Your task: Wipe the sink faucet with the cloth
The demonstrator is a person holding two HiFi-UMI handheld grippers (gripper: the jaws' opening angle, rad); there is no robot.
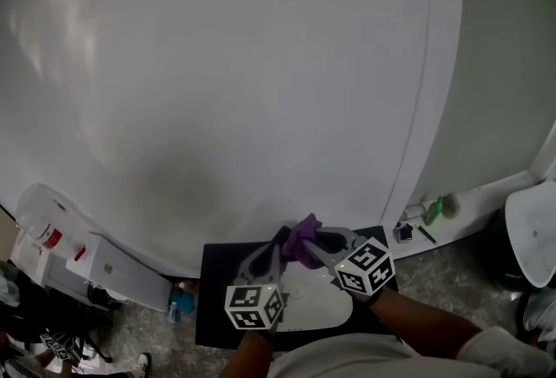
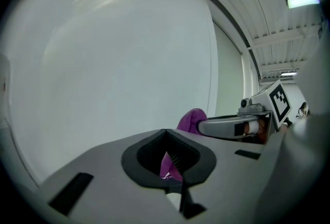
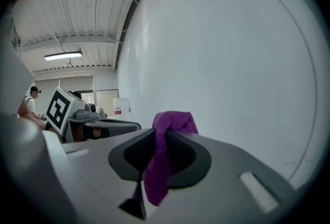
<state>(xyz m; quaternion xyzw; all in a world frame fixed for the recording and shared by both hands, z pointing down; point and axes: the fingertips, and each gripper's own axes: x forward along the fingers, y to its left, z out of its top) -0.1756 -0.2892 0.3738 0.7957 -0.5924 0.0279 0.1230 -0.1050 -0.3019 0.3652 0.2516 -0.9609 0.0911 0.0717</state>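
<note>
A purple cloth (image 1: 301,239) is bunched between both grippers, low in the head view in front of a big white curved panel (image 1: 226,81). My right gripper (image 1: 313,242) is shut on the cloth (image 3: 161,158), which drapes over its jaws and hangs down between them. My left gripper (image 1: 280,239) sits close on the left, jaws together, with a sliver of the cloth (image 2: 167,166) caught between its pads. From the left gripper view the right gripper (image 2: 232,126) shows with the cloth's lump (image 2: 192,119) at its tip. No faucet shows in any view.
Under the grippers lies a white oval object (image 1: 323,305) on a black mat (image 1: 217,298). White containers (image 1: 48,228) and a white box (image 1: 117,270) stand at the left. A green bottle (image 1: 433,209) and small items lie along the right ledge, beside a white rounded fixture (image 1: 532,233).
</note>
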